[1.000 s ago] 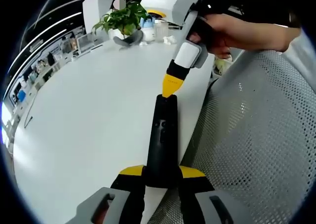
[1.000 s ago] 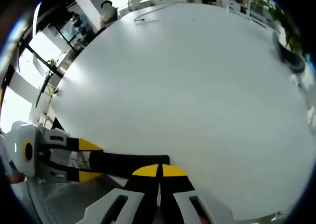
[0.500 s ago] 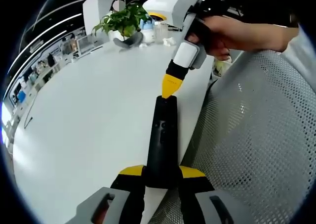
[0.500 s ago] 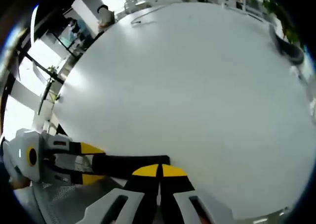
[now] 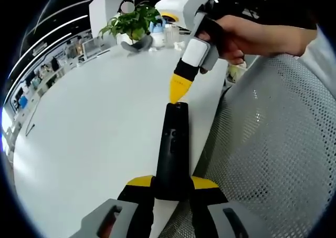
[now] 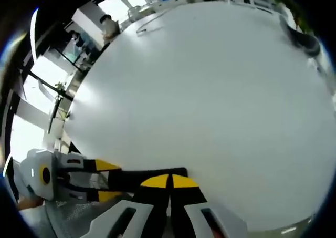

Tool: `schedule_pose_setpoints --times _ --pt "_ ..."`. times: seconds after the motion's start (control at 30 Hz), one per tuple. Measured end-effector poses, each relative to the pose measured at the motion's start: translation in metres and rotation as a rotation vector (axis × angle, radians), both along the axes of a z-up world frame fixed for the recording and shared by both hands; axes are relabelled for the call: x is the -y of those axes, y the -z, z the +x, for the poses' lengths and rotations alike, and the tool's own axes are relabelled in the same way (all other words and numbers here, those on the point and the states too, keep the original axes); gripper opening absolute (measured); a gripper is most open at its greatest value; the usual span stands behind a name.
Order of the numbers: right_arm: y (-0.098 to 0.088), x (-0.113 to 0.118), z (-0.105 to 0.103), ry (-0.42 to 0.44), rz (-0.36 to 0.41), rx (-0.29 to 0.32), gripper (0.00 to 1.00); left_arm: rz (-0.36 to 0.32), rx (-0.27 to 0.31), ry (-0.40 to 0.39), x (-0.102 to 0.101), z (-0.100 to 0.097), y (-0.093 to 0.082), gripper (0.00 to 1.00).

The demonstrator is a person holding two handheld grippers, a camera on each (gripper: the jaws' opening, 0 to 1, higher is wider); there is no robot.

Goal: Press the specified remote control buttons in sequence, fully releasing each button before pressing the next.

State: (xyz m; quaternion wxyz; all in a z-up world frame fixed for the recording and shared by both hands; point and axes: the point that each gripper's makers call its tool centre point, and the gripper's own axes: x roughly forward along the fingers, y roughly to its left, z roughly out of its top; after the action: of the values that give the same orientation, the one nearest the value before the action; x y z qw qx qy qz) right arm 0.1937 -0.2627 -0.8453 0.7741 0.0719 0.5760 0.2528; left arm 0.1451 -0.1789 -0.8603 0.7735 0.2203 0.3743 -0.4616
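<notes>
Black slim plastic remote control clamped at its near end between yellow-tipped jaws of left gripper, in left gripper view. Long axis running straight away from the claw, far end out over edge of round white table. Grey mesh chair seat just beside, on the right. Right gripper held by a hand, coming in from the far end, yellow tips pinched together, just off the remote's top edge, apparently not touching.

Right gripper view: own jaws clenched tip to tip on nothing. Remote lying crosswise just ahead of tips, left gripper gripping it from the left. Pressing falls to right gripper; next target button likely nearer the holding claw.
</notes>
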Motion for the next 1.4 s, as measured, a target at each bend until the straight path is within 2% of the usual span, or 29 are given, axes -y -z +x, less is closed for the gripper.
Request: schedule_pose_setpoints --times 0.2,0.3,0.33,0.43,0.77,0.97,1.1,1.2,1.4 --pt "0.001 -0.0061 -0.0047 -0.041 -0.002 -0.007 0.0 -0.002 0.001 0.0 0.0006 0.0003 -0.0003 0.25" --pt "0.007 -0.0008 -0.0072 -0.081 -0.074 0.0 0.0 -0.001 0.001 0.0 0.0007 0.0004 -0.0004 0.25" --pt "0.0059 -0.0064 -0.0063 -0.073 -0.051 0.007 0.0 -0.001 0.002 0.0 0.0007 0.0004 -0.0005 0.25" --pt "0.0068 -0.0041 -0.0062 -0.083 -0.063 0.015 0.0 -0.001 0.002 -0.001 0.0007 0.0006 -0.0005 0.25" --pt "0.0062 -0.0023 -0.0048 -0.048 -0.03 -0.007 0.0 -0.002 0.001 -0.001 0.0009 0.001 0.0 0.25" --pt "0.0058 -0.0031 -0.0044 -0.06 -0.038 0.017 0.0 -0.003 0.002 -0.003 0.0012 0.0012 0.0001 0.25" --pt "0.006 -0.0014 -0.0028 0.013 0.022 -0.027 0.0 -0.003 0.002 -0.002 0.0012 0.0011 0.0002 0.25" --pt "0.0057 -0.0013 -0.0022 0.022 0.03 -0.033 0.0 -0.003 0.004 0.001 0.0013 0.0009 0.0002 0.25" --pt "0.0046 -0.0044 -0.0011 -0.001 0.008 0.004 0.0 -0.003 0.007 0.006 0.0013 0.0006 0.0003 0.25"
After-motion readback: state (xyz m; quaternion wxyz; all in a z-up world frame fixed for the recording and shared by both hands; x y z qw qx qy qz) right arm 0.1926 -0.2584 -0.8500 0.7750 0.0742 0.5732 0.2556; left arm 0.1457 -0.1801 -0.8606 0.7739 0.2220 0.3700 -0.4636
